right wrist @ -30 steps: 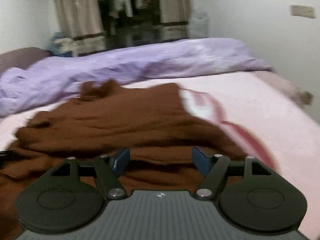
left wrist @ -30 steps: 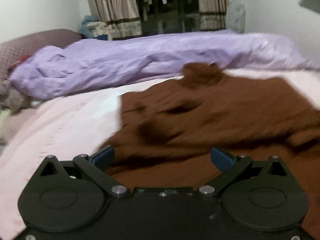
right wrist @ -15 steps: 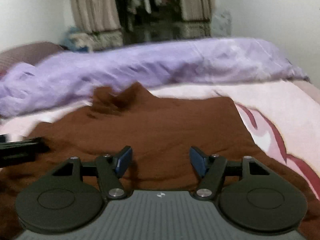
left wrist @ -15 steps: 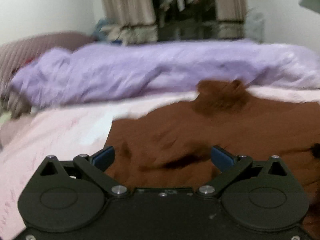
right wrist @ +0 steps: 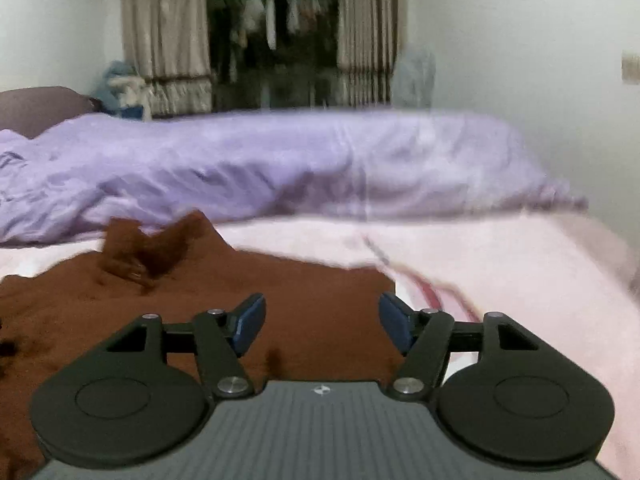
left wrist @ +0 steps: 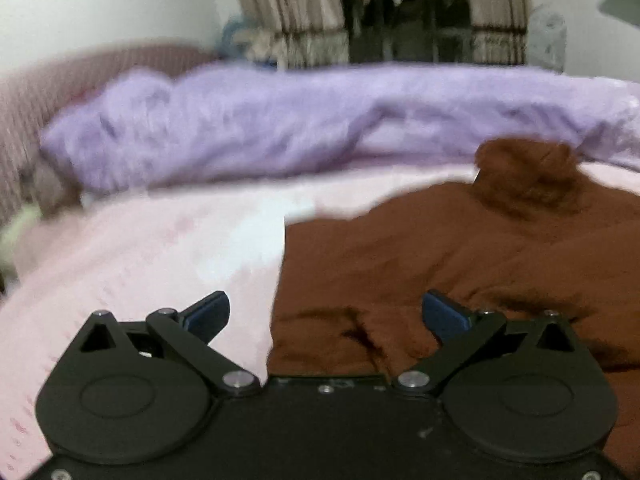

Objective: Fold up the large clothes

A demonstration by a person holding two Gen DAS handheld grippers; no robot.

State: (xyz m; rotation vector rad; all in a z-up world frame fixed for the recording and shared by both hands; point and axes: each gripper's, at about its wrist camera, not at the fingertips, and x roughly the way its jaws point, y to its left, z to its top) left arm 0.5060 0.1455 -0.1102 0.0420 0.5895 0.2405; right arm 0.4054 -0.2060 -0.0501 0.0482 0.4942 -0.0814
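Brown sweater (left wrist: 460,264) lies spread on my pink bedsheet (left wrist: 140,248); left gripper (left wrist: 326,312) and right gripper (right wrist: 322,320) both hover spread, pinching nothing.

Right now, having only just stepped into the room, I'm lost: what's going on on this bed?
A person is working on a brown sweater spread on the pink bed sheet, with a tool in each hand. The left tool hangs over the sweater's left edge and the right tool over its right edge. Both are open and hold nothing, so no fold has been picked up yet. A lilac duvet lies bunched beyond the sweater.
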